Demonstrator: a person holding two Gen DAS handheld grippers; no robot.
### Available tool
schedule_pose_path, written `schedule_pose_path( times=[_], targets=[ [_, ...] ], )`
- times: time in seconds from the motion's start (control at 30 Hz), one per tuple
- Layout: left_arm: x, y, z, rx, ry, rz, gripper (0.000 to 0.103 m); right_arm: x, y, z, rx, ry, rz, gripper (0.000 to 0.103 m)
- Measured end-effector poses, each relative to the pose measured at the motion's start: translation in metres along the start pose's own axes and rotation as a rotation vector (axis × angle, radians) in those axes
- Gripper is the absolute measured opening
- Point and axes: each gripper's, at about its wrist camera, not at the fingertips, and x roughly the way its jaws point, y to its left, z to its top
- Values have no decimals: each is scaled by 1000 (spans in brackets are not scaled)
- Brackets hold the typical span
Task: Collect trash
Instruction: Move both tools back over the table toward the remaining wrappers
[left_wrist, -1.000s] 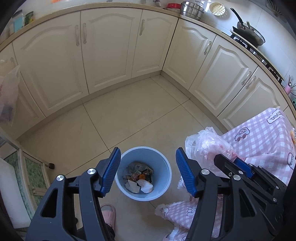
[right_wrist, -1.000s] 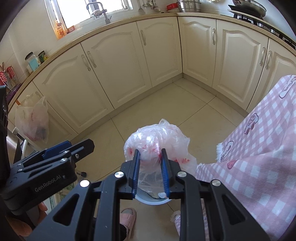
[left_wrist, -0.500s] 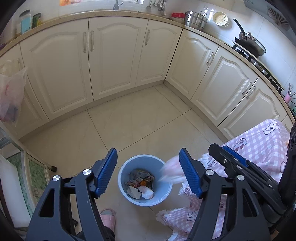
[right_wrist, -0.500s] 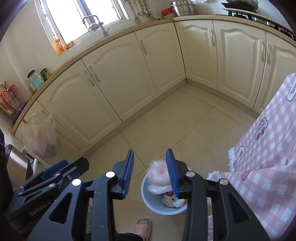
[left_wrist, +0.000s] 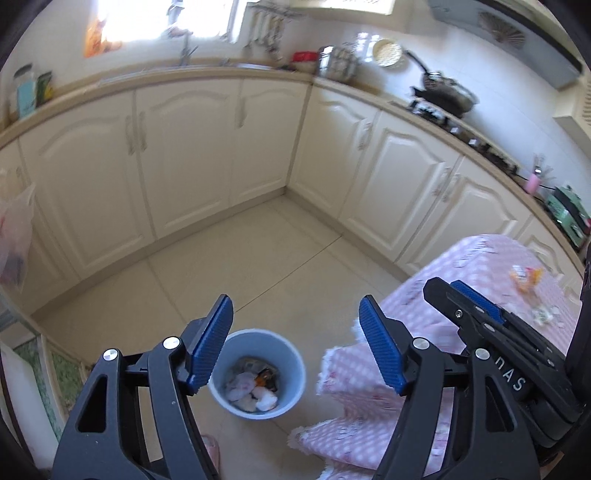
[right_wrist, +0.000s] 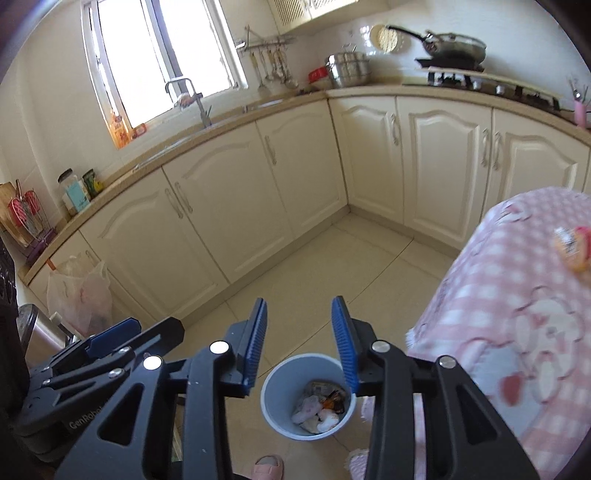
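A blue trash bin (left_wrist: 291, 365) (right_wrist: 277, 387) stands on the tiled floor, holding the crumpled pinkish plastic bag (left_wrist: 243, 384) (right_wrist: 308, 406) among other scraps. My left gripper (left_wrist: 295, 332) is open high above the bin with nothing between its blue pads. Above the bin's rim my right gripper (right_wrist: 299, 328) is open and empty too; its black body (left_wrist: 491, 332) shows at the right of the left wrist view. A small orange wrapper (left_wrist: 524, 278) (right_wrist: 572, 247) lies on the pink checked tablecloth (left_wrist: 461, 266) (right_wrist: 517, 295).
Cream cabinets (left_wrist: 184, 166) run round the corner under a counter with pots (right_wrist: 347, 70) and a stove pan (right_wrist: 454, 46). A plastic bag (right_wrist: 79, 295) hangs at the left. A pink slipper (right_wrist: 267, 465) is near the bin. Small scraps (left_wrist: 543, 315) lie on the cloth.
The right gripper opened and the pink plastic bag dropped into the bin. Both grippers rose and tilted up, so the bin looks smaller and more counter shows.
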Motion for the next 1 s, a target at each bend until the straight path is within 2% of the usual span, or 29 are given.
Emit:
schedule_pose_path(
  times=[0.2,0.3,0.47,0.6,0.77,1.0],
  targets=[
    [-26,-61,2,98,-36,-107,71,-71,-44,11,20,-102,-90,40],
    [-32,-106,-2,176,-38,-171,72,-104,-78,10,47,-140,-163,40],
    [-32,-179,-13,308,-30,-225,73,-151,-146,0,130,-167,-267,41],
    [-23,-234,-26,401,8,-278,73,-179,-199,-12,206,-170,-337,41],
    [-5,-284,-40,531,47,-267,73,-193,-243,-27,272,-151,-383,42],
    [24,-330,-53,618,104,-266,73,-185,-279,-35,325,-112,-398,42]
  ],
)
